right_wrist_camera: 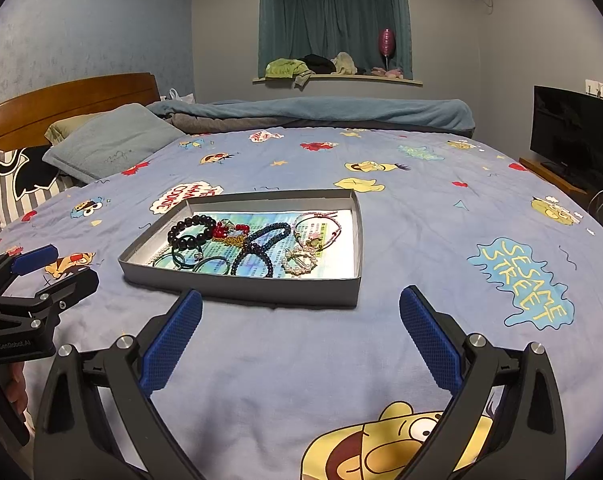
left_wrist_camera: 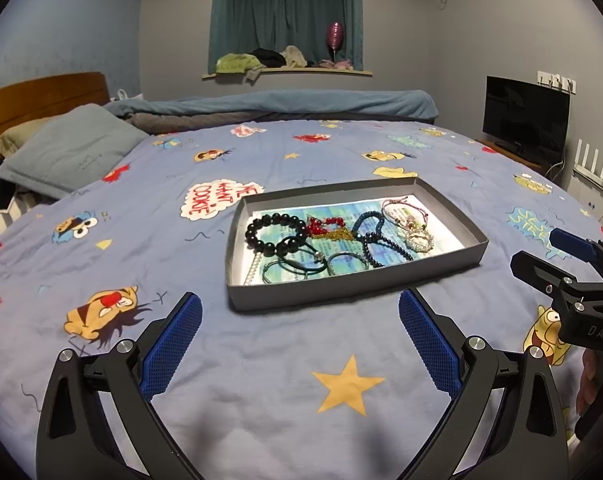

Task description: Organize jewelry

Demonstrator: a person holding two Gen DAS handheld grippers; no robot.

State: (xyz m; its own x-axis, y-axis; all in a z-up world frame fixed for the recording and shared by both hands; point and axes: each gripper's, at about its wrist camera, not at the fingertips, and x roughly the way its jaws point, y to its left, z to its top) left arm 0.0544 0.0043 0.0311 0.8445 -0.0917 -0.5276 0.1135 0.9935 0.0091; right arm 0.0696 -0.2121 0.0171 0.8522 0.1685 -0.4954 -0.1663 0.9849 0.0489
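A shallow grey tray (left_wrist_camera: pixel 341 288) (right_wrist_camera: pixel 261 286) lies on the bed and holds a tangle of jewelry. A black bead bracelet (left_wrist_camera: pixel 275 232) (right_wrist_camera: pixel 189 232) lies at its left. A red bead piece (left_wrist_camera: pixel 321 226) (right_wrist_camera: pixel 227 230), a dark blue bead strand (left_wrist_camera: pixel 371 240) (right_wrist_camera: pixel 261 248), a pearl ring-shaped piece (left_wrist_camera: pixel 417 240) (right_wrist_camera: pixel 301 262), pink cord bracelets (left_wrist_camera: pixel 397 208) (right_wrist_camera: pixel 321 222) and green bands (left_wrist_camera: pixel 297 268) (right_wrist_camera: pixel 189 260) lie beside it. My left gripper (left_wrist_camera: pixel 300 308) is open and empty, just in front of the tray. My right gripper (right_wrist_camera: pixel 301 304) is open and empty, in front of the tray's near wall.
The bed has a blue cartoon-print cover (left_wrist_camera: pixel 261 380) (right_wrist_camera: pixel 441 220). Pillows (left_wrist_camera: pixel 69 148) (right_wrist_camera: pixel 113 140) and a wooden headboard (right_wrist_camera: pixel 61 100) are at the left. A folded blanket (left_wrist_camera: pixel 293 104) lies at the far edge. A TV (left_wrist_camera: pixel 525 118) (right_wrist_camera: pixel 573 132) stands at the right.
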